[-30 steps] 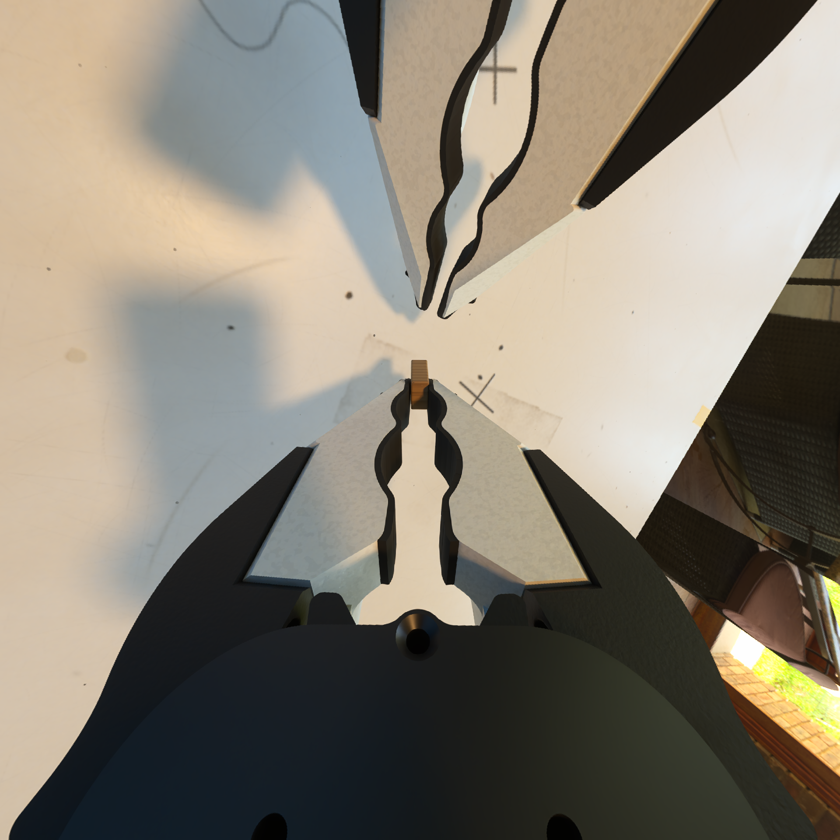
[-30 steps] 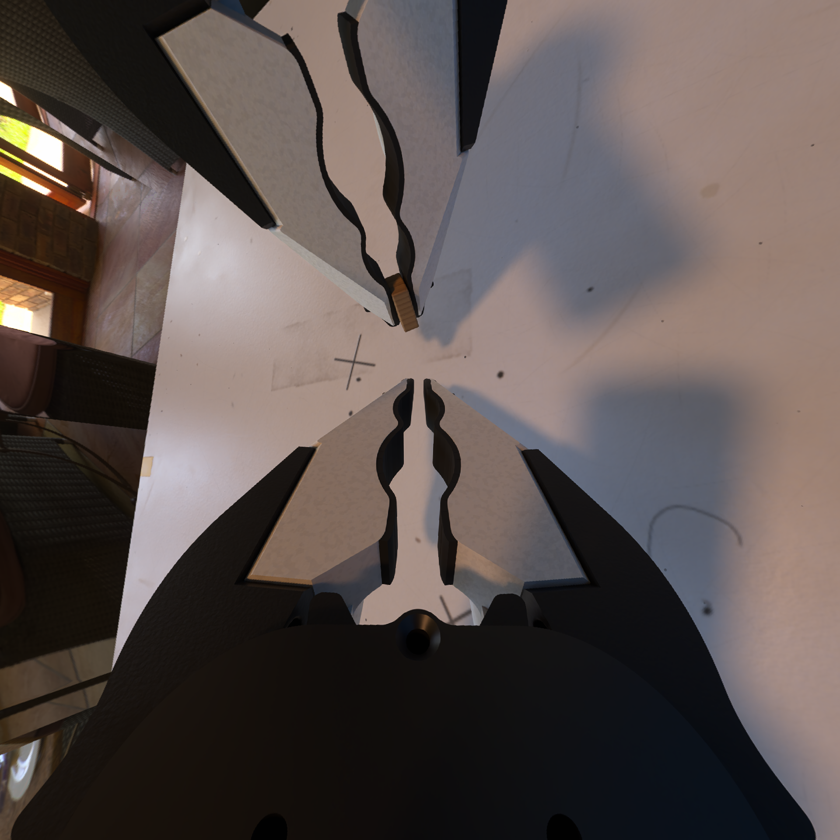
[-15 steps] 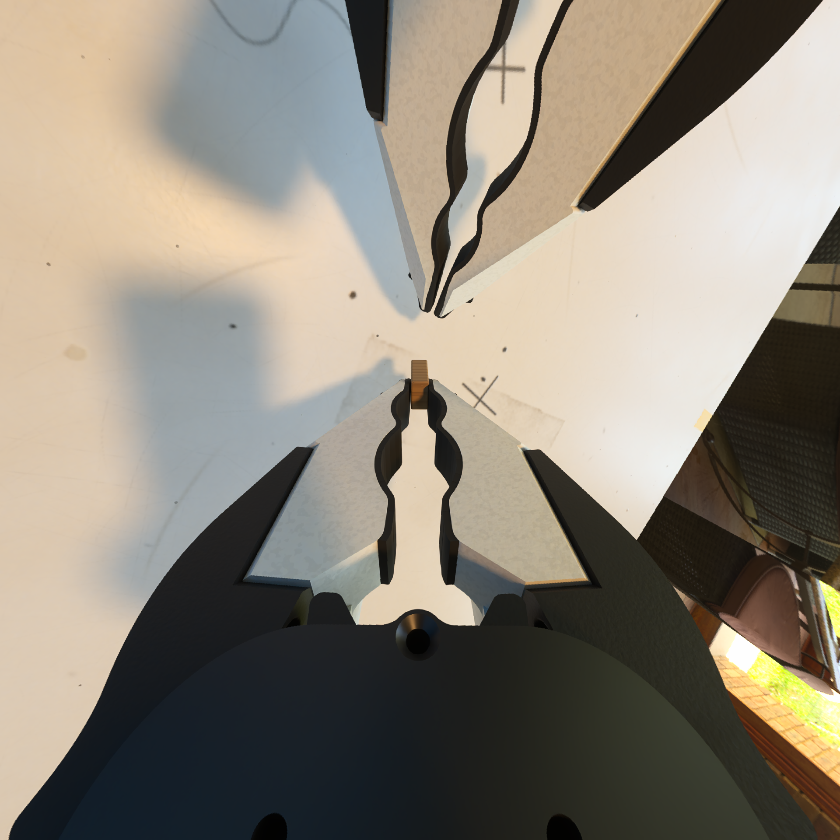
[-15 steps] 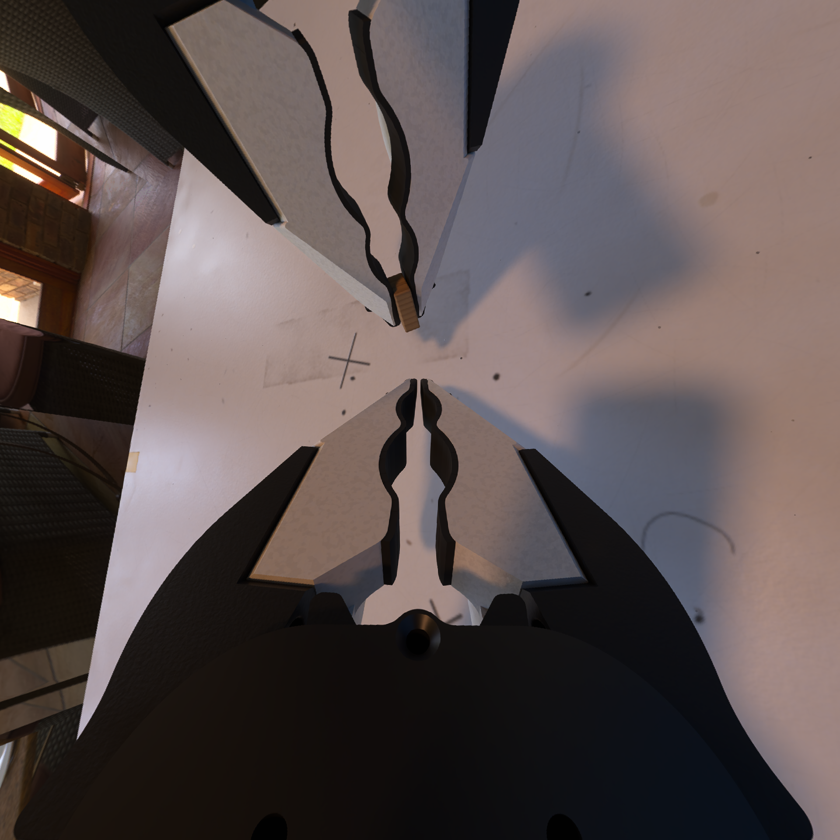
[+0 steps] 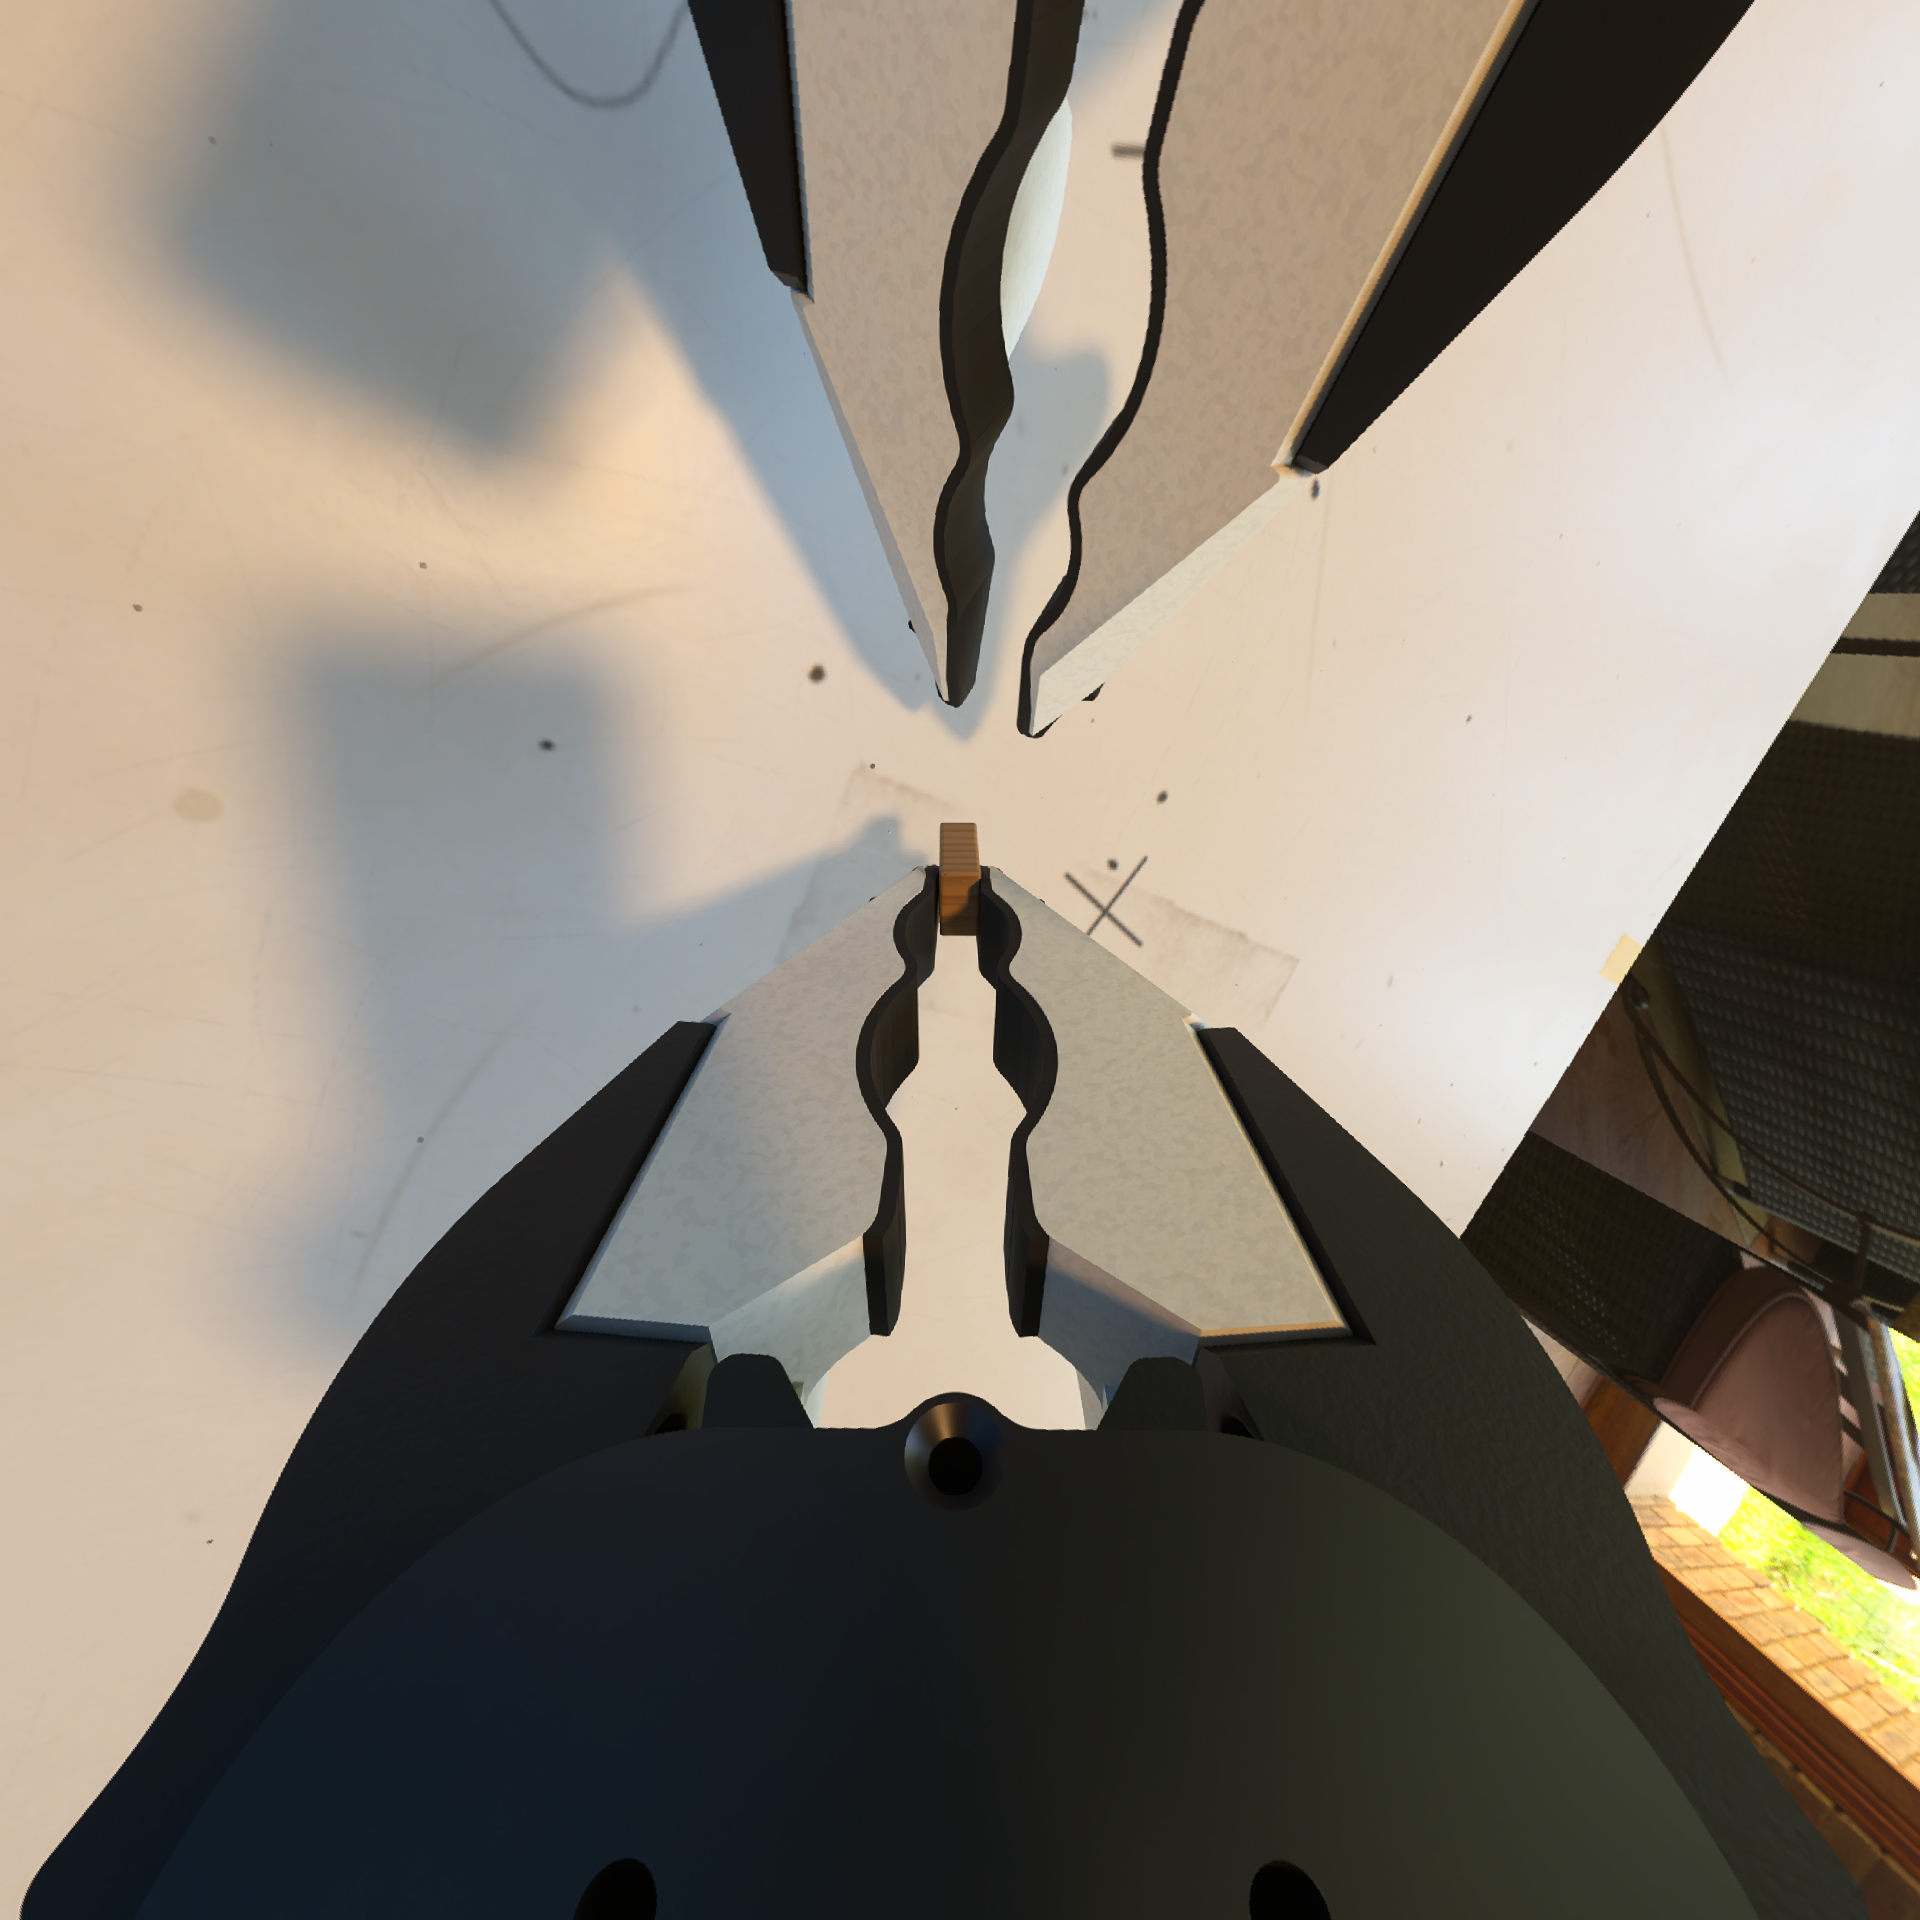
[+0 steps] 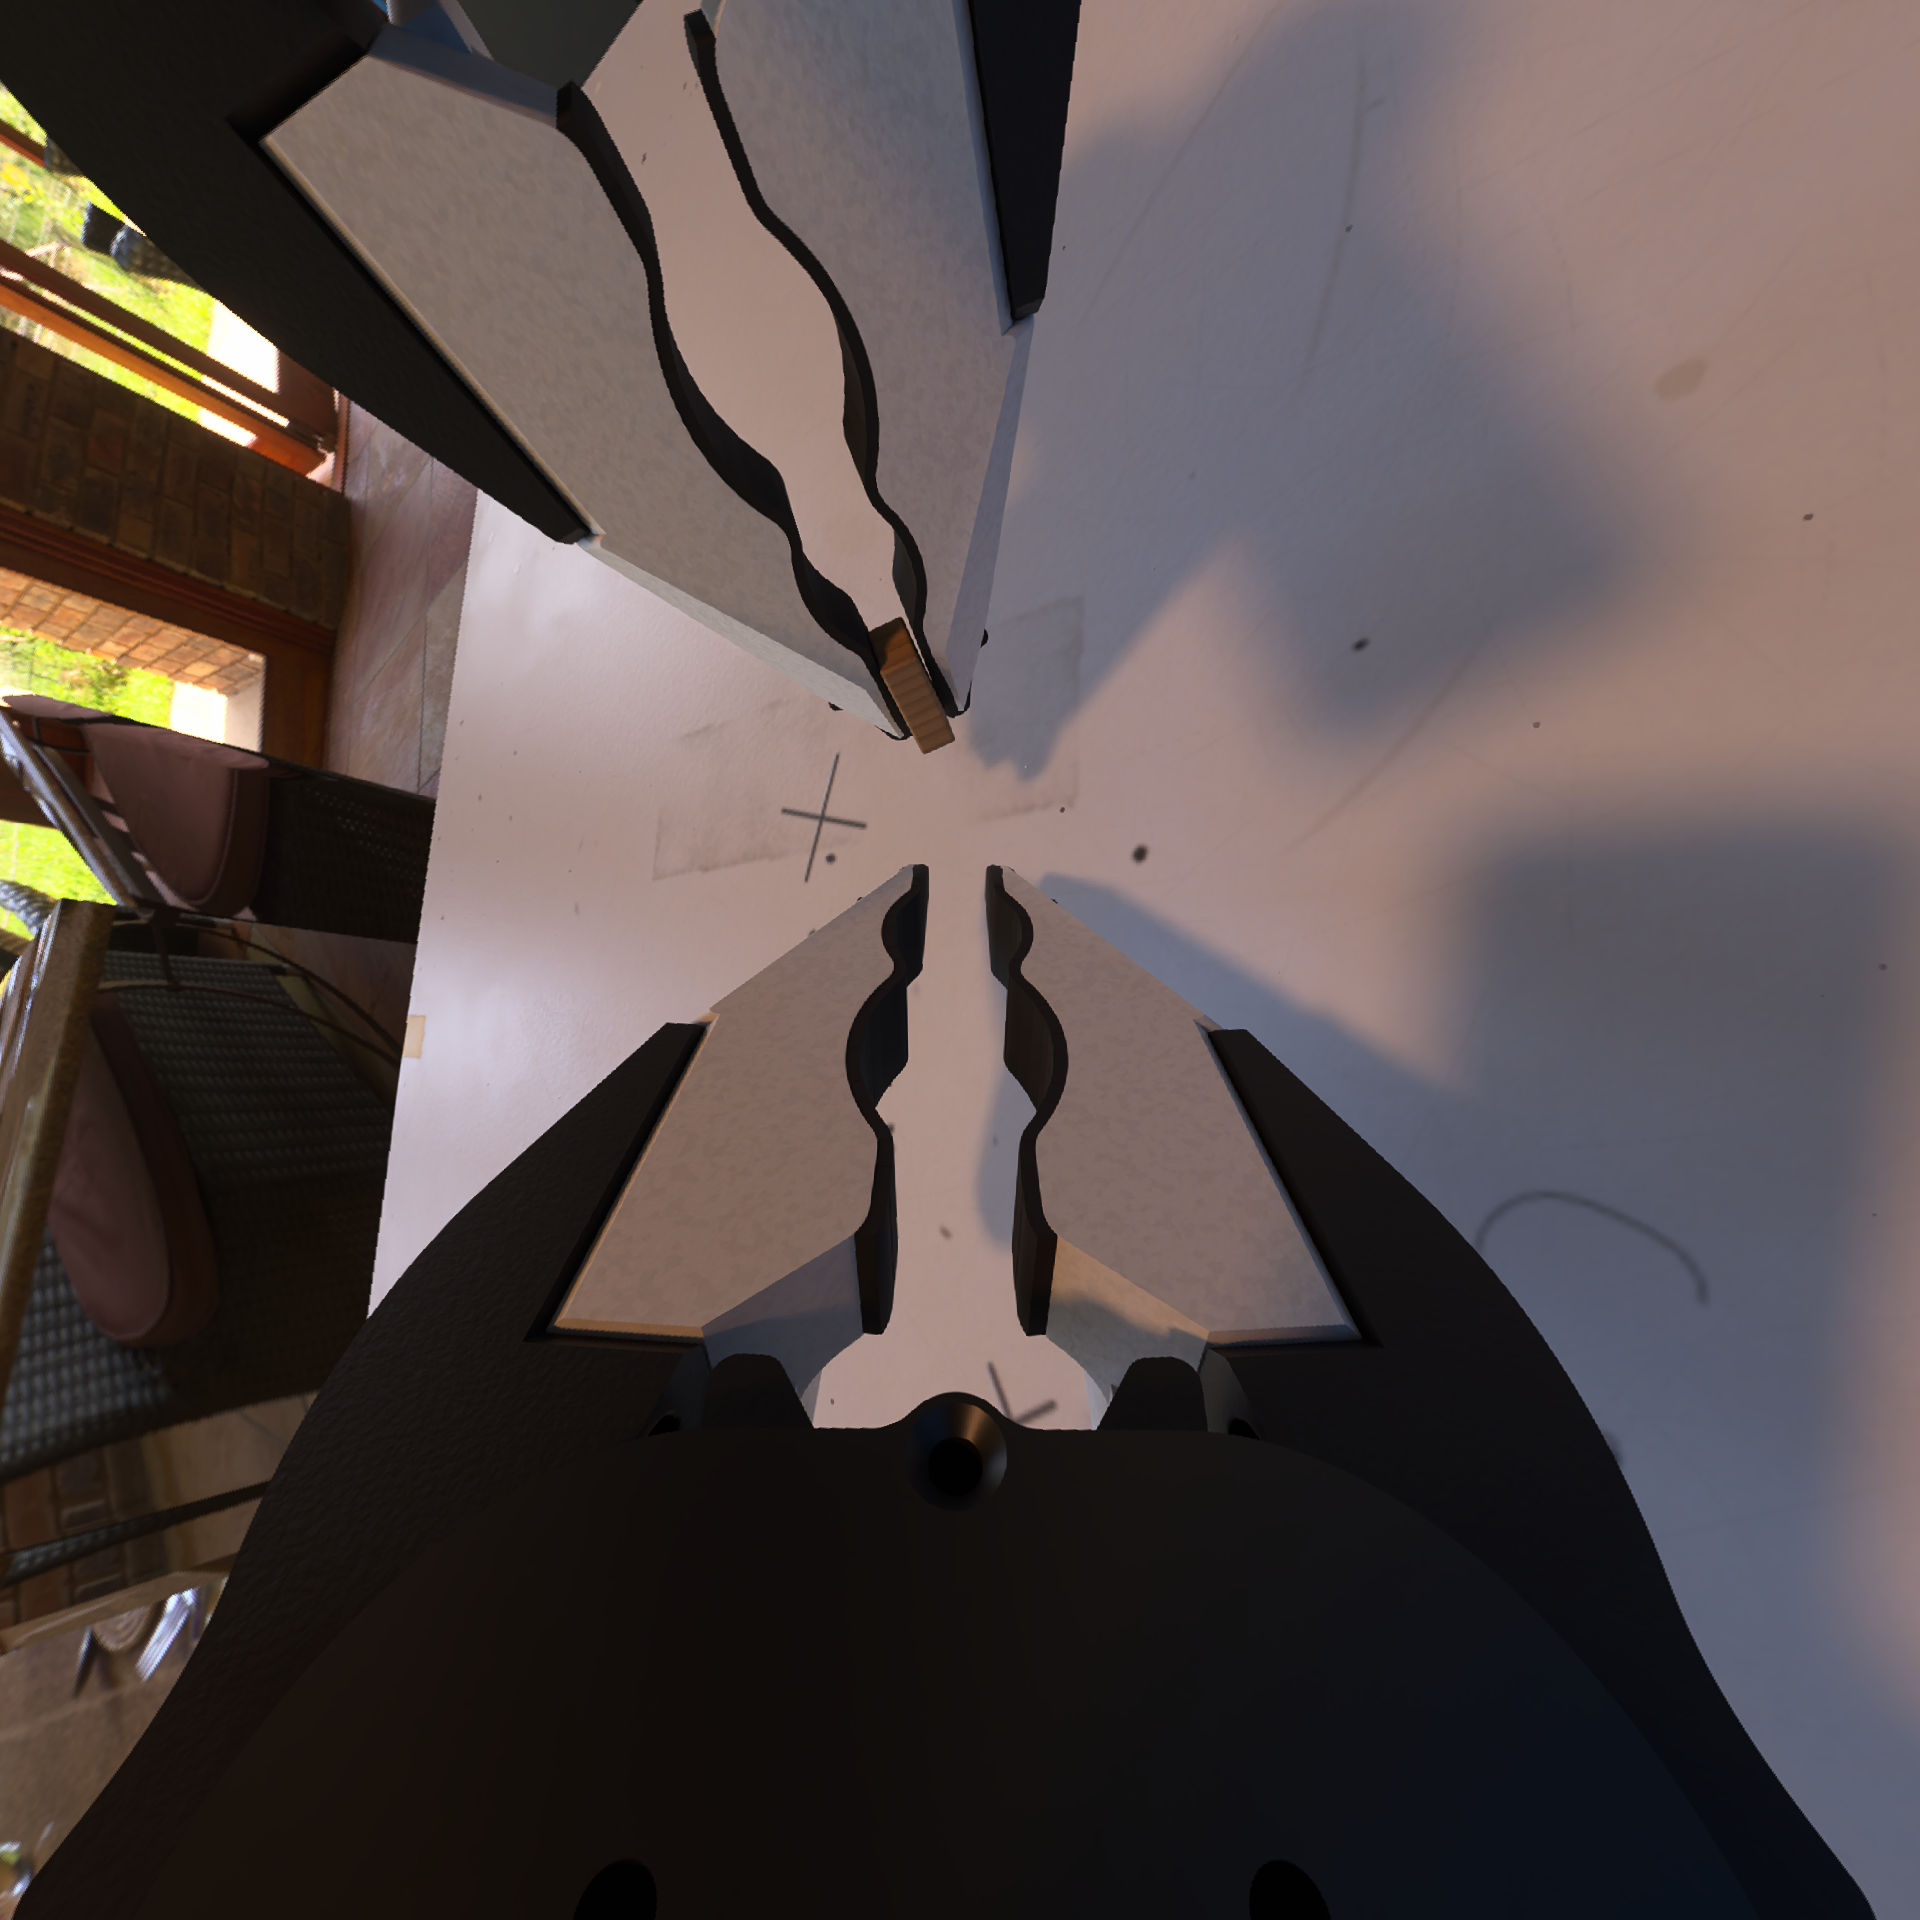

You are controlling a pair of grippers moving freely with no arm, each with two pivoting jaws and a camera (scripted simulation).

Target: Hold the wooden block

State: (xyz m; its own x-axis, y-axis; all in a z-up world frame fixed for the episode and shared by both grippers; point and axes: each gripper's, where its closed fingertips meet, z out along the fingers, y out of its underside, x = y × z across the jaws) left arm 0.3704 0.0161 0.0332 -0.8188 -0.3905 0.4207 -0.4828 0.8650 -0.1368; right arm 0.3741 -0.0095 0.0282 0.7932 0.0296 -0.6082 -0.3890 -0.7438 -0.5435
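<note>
A small wooden block (image 5: 958, 854) is pinched between the tips of my left gripper (image 5: 958, 883), which is shut on it and holds it just above the white table (image 5: 312, 987). The block's far end sticks out past the fingertips. My right gripper (image 6: 956, 878) faces it from the opposite side, a short way off. It is slightly open and empty, and not touching the block. In the right wrist view the left gripper (image 6: 925, 707) shows at the top with the block (image 6: 920, 698) in its tips. The right gripper (image 5: 992, 715) shows at the top of the left wrist view.
A pencilled cross (image 5: 1110, 902) on a taped patch marks the table beside the grippers; it also shows in the right wrist view (image 6: 824, 818). The table edge (image 6: 436, 831) runs close by, with dark wicker chairs (image 6: 208, 1091) beyond it.
The right gripper's fingers narrowed almost shut half a second ago and have now parted to a small gap. The left gripper still holds the block in the same place.
</note>
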